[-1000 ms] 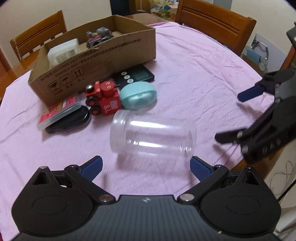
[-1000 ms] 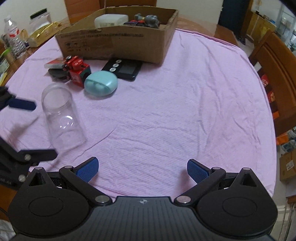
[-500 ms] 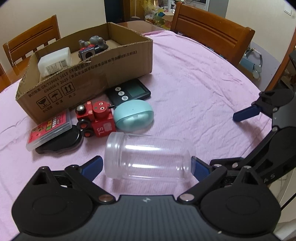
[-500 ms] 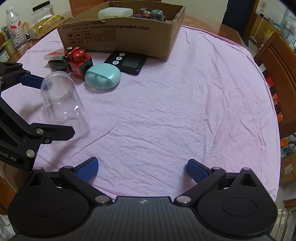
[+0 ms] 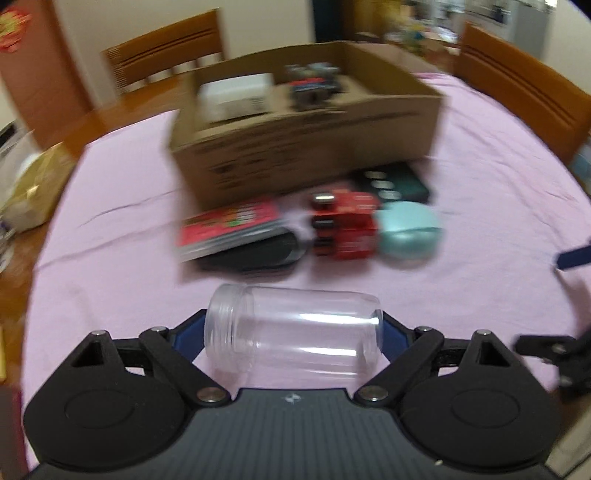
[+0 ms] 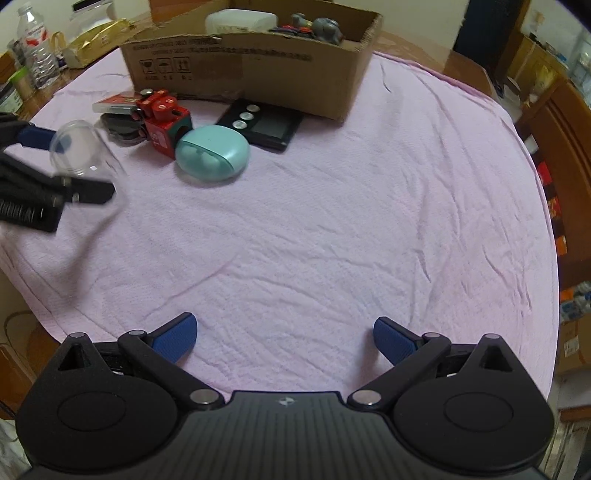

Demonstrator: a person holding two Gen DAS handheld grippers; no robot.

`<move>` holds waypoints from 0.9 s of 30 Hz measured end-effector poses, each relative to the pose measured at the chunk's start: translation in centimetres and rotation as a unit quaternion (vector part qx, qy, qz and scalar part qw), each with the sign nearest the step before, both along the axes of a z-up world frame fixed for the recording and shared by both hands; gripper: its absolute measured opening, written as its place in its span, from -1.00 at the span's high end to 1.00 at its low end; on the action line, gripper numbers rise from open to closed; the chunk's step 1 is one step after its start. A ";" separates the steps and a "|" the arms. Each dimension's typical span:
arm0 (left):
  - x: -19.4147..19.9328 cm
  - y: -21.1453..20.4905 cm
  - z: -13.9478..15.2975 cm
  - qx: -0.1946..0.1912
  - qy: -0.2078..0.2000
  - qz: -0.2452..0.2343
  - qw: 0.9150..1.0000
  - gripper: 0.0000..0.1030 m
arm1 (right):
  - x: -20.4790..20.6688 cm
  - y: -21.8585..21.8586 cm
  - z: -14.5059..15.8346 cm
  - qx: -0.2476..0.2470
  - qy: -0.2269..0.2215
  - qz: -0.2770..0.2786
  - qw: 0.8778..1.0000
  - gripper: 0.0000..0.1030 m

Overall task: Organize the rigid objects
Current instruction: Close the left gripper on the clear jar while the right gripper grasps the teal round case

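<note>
The left gripper has just been closing and now pinches the clear plastic jar end to end, one blue pad at the threaded mouth, the other against the base. The jar lies sideways between the jaws; whether it has left the pink tablecloth I cannot tell. The right gripper hangs spread over bare cloth with nothing between its pads.

The grip is the risk. The jar is smooth and held along its length, so a slight tilt could probably let it pivot or squirt out. The open mouth offers only a thin rim to the pad, which may slide off. The left view is blurred, so the exact contact is hard to judge.

Beyond the jar lies a row of loose things: a red flat packet resting on a black oval object, a red toy vehicle, a teal oval case and a black digital timer. Behind them stands the cardboard box, already holding a white container and a grey toy. That row sits between jar and box, so a low carry would likely knock into it; the near box wall must be cleared too.
</note>
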State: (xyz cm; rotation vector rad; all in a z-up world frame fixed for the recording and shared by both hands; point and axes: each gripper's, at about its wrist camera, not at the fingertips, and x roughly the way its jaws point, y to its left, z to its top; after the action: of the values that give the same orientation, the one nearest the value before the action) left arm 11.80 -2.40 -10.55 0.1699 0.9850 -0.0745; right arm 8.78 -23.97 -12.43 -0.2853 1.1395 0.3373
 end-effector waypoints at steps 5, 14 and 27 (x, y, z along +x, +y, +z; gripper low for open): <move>0.4 1.8 -0.1 -0.007 0.001 0.038 0.999 -0.79 | 1.2 1.6 0.7 0.025 -0.009 0.043 0.999 -1.00; 0.4 2.3 0.2 -0.030 0.000 0.051 0.998 -0.82 | 5.6 5.8 0.8 0.044 -0.045 0.160 0.985 -1.00; 0.9 3.3 0.2 -0.053 0.006 0.058 0.997 -0.83 | 8.9 8.6 -0.1 0.058 -0.015 0.237 0.970 -1.00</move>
State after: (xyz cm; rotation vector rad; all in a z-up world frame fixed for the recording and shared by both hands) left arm 12.67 0.88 -10.33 0.0155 0.9992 -0.0217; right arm 17.68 -15.39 -12.51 -0.4578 1.0090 0.8158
